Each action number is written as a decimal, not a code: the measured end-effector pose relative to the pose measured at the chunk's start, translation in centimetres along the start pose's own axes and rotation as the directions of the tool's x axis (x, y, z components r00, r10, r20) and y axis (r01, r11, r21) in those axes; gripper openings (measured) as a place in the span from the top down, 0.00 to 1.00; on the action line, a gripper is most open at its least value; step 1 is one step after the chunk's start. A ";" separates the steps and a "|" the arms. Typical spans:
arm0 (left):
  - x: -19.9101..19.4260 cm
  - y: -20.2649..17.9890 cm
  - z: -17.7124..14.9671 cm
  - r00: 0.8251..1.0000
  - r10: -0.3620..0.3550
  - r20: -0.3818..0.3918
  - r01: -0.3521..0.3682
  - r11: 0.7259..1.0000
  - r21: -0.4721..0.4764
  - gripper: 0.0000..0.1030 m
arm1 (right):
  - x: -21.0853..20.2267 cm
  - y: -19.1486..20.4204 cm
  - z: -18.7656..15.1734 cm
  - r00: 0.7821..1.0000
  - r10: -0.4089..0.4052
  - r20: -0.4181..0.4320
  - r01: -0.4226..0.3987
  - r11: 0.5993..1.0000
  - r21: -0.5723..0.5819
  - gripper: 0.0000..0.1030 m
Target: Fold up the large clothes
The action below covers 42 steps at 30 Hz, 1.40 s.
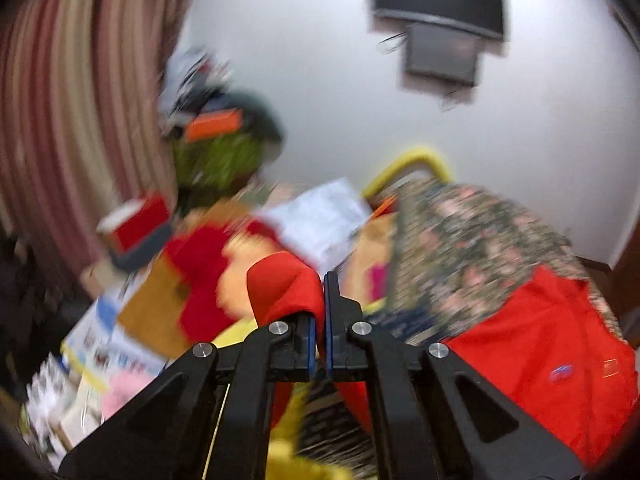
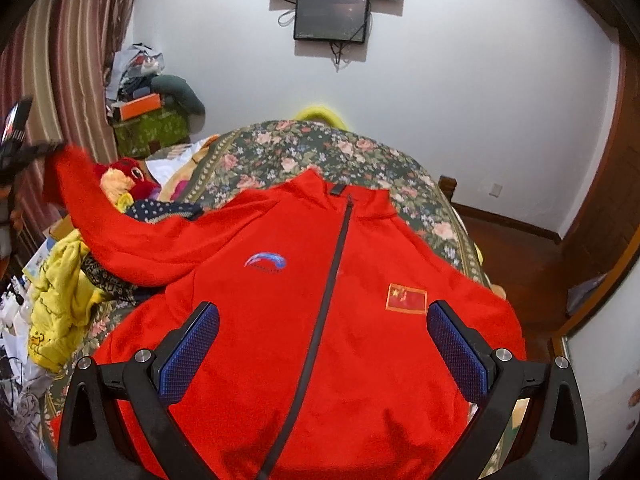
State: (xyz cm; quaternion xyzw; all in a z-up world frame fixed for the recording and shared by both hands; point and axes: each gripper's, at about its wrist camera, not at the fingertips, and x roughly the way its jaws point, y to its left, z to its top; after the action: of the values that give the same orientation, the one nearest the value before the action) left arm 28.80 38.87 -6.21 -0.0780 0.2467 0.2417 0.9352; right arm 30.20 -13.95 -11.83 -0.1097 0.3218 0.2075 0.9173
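One red jacket (image 2: 320, 320), two screens (image 2: 331, 18)

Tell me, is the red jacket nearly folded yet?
Not nearly. Done: the red jacket lies zipped and face up on the flowery bedspread. In hand: the left gripper is shut on one sleeve, lifted off the bed. Left: both sleeves and the body; the right gripper is open, holding nothing.

A bed (image 2: 344, 148) with a flowered cover carries the load. A red jacket (image 2: 320, 320) lies front up on it, directly under and ahead of the right claw (image 2: 323, 350), collar at the far end, zip shut. Left of that claw, at the bed's edge, lie a yellow garment (image 2: 60, 304), a dark dotted cloth (image 2: 168, 208) and a red plush toy (image 2: 128, 176).
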 end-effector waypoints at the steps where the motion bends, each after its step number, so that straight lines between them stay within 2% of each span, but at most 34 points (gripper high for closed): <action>1: -0.6 -2.6 1.4 0.999 -0.025 0.031 0.024 0.999 0.029 0.98 | 0.0 -0.4 0.3 1.000 0.003 0.005 -0.003 1.000 -0.003 0.00; 6: -2.0 -12.9 4.9 0.985 -0.143 0.097 0.131 0.984 0.118 0.98 | 0.2 -3.0 1.6 0.998 0.061 0.015 -0.061 0.998 0.012 0.00; 9: -2.3 -19.6 5.0 0.972 -0.201 0.124 0.174 0.964 0.203 0.98 | 1.0 -4.8 2.1 0.995 0.103 -0.006 -0.103 0.994 0.044 0.00; 13: -1.2 -27.8 2.7 0.951 -0.305 0.056 0.277 0.918 0.284 0.98 | 1.9 -8.2 2.5 0.987 0.156 -0.031 -0.152 0.982 0.110 0.00; 16: 0.3 -32.9 -1.1 0.931 -0.363 -0.036 0.353 0.874 0.335 0.98 | 2.5 -11.0 2.3 0.982 0.185 -0.047 -0.175 0.970 0.171 0.00; 19: 2.4 -37.6 -5.9 0.899 -0.402 -0.173 0.437 0.819 0.372 0.98 | 3.1 -13.6 1.7 0.979 0.192 -0.069 -0.172 0.959 0.224 0.00; 21: 3.6 -39.7 -9.2 0.867 -0.422 -0.265 0.496 0.780 0.380 0.98 | 3.7 -15.2 1.0 0.977 0.192 -0.097 -0.162 0.953 0.256 0.00; 22: 4.1 -40.7 -11.1 0.840 -0.437 -0.320 0.536 0.756 0.376 0.98 | 4.1 -15.8 0.7 0.975 0.190 -0.114 -0.155 0.952 0.264 0.00; 23: 4.5 -41.6 -12.6 0.823 -0.441 -0.357 0.559 0.740 0.375 0.98 | 4.5 -16.3 0.3 0.974 0.188 -0.131 -0.148 0.953 0.266 0.00; 26: 4.5 -44.0 -16.2 0.781 -0.444 -0.439 0.610 0.692 0.385 0.98 | 5.3 -16.9 -0.8 0.972 0.168 -0.165 -0.121 0.958 0.259 0.00; 30: 3.6 -45.1 -19.1 0.739 -0.433 -0.516 0.656 0.638 0.404 0.97 | 6.2 -16.8 -1.7 0.968 0.162 -0.194 -0.109 0.961 0.254 0.00; 31: 3.2 -45.1 -19.6 0.722 -0.433 -0.539 0.672 0.623 0.399 0.92 | 6.4 -16.7 -1.7 0.967 0.166 -0.193 -0.113 0.960 0.256 0.00; 33: 2.6 -44.5 -19.8 0.699 -0.441 -0.563 0.695 0.605 0.389 0.82 | 6.5 -16.3 -1.5 0.966 0.172 -0.192 -0.120 0.960 0.254 0.00; 34: 2.1 -44.0 -19.7 0.693 -0.444 -0.568 0.701 0.600 0.386 0.70 | 6.7 -16.0 -1.3 0.966 0.173 -0.191 -0.122 0.961 0.250 0.00; 35: 1.7 -43.4 -19.6 0.692 -0.448 -0.566 0.702 0.599 0.385 0.53 | 6.8 -15.6 -1.1 0.967 0.172 -0.190 -0.123 0.962 0.244 0.00; 36: 1.3 -42.6 -19.4 0.696 -0.452 -0.558 0.699 0.602 0.385 0.43 | 6.8 -15.2 -0.8 0.967 0.172 -0.190 -0.125 0.963 0.238 0.00; 37: 0.8 -41.7 -19.0 0.704 -0.454 -0.546 0.693 0.610 0.386 0.29 | 6.9 -14.7 -0.4 0.966 0.175 -0.188 -0.130 0.964 0.231 0.00; 39: 0.4 -39.6 -17.8 0.722 -0.463 -0.515 0.677 0.628 0.384 0.24 | 7.1 -13.7 0.2 0.965 0.183 -0.186 -0.142 0.966 0.215 0.00; 42: 0.7 -35.8 -16.0 0.744 -0.459 -0.485 0.647 0.676 0.353 0.17 | 7.8 -11.8 1.1 0.964 0.191 -0.187 -0.157 0.971 0.181 0.00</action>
State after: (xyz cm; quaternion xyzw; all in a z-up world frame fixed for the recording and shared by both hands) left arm 40.12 3.73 -19.45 0.0522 0.4296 -0.1492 0.8891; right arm 41.62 -21.66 -15.10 -0.0253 0.4380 0.2480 0.8637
